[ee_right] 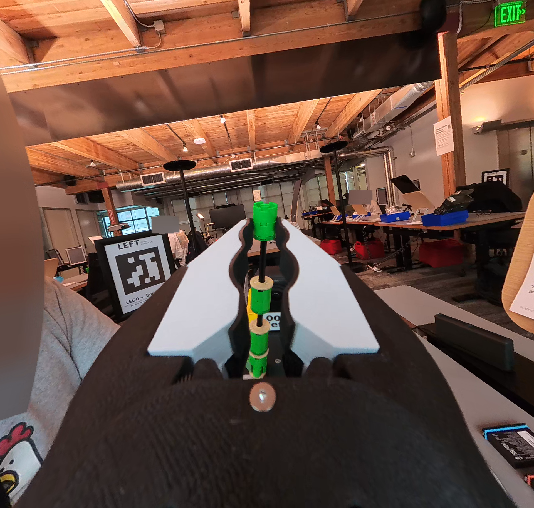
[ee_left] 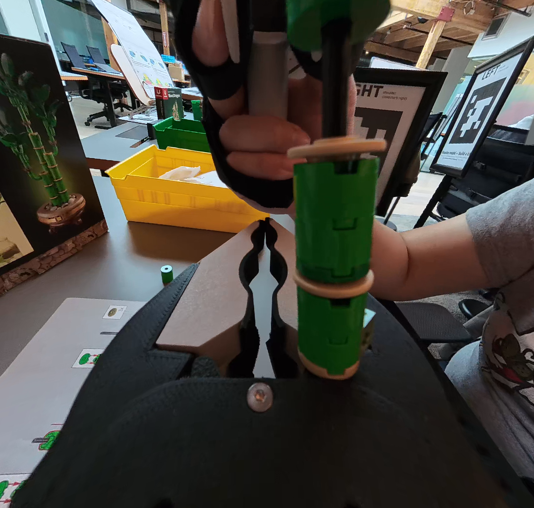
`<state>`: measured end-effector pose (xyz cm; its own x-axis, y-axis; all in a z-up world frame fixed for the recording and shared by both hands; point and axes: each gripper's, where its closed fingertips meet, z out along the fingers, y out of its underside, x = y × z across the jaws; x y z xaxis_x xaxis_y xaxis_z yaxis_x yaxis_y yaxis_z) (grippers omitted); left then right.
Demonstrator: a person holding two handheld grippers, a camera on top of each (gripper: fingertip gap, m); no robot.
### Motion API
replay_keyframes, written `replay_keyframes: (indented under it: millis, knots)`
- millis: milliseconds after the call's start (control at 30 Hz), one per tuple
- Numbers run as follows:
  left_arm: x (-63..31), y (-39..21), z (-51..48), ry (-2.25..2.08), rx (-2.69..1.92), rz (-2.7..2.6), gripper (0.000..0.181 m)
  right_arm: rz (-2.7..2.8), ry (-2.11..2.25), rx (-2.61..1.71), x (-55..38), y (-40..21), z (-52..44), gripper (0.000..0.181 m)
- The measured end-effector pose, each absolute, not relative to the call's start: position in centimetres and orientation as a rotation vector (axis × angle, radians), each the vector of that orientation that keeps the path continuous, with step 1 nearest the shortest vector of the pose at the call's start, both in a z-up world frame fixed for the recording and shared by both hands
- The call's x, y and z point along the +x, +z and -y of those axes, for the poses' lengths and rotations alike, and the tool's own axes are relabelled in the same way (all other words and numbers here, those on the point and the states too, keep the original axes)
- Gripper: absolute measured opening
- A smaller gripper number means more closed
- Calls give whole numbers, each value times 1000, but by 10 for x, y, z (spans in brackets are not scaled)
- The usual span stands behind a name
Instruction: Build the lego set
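A bamboo stalk (ee_left: 332, 251) of green cylinders and tan rings on a black axle hangs upright just right of my left gripper (ee_left: 266, 222). That gripper's brown fingers are shut tip to tip with nothing between them. The stalk's lower end is close to its right finger base. My right gripper (ee_right: 264, 222) is raised and shut on a green cylinder (ee_right: 264, 225) at the top of the axle. The rest of the stalk (ee_right: 260, 300) shows through the gap between its pale fingers. A loose tan ring (ee_left: 336, 147) sits askew on the axle.
A small green cylinder (ee_left: 166, 273) stands on the brown table. Behind it are a yellow bin (ee_left: 179, 202) and a green bin (ee_left: 182, 136). The set's box (ee_left: 43, 153) stands at the left and the instruction booklet (ee_left: 57, 378) lies near me. A person's arm (ee_left: 419, 257) is at the right. My right fingertips sit around 15 cm from my left ones.
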<state>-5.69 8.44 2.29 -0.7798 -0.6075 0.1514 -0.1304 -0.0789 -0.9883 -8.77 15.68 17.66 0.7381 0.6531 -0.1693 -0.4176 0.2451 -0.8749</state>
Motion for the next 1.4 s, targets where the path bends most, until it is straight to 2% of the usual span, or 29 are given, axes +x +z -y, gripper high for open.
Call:
replay_keyframes:
  millis: [600,667,800,900,933,967,1067,1267,1333,1400]
  knots:
    - [-62,10,-83,-1922,-843,-2005,0,231,790,-1156,-83,173,-156,14]
    - [-60,5,-86,-1924,-870,-2023,16,226,792,-1147,-83,175,-156,14]
    - [-59,-2,-107,-1934,-891,-2001,31,209,762,-1115,-77,181,-150,14]
    - [-63,7,-130,-1953,-914,-1966,56,210,733,-1147,-72,178,-150,14]
    - [-67,11,-137,-1942,-908,-1965,60,214,708,-1171,-72,174,-153,14]
    - [-70,13,-144,-1891,-903,-1968,55,221,697,-1173,-72,174,-154,14]
    - [-83,23,-142,-1777,-818,-2016,65,236,753,-1149,-73,178,-148,14]
    - [-94,-13,-143,-1425,-832,-2258,63,228,741,-1144,-70,181,-144,14]
    - [-97,-9,-153,-1501,-869,-2227,58,235,718,-1176,-72,175,-149,14]
    - [-99,24,-159,-1717,-885,-2087,52,256,674,-1227,-76,165,-158,14]
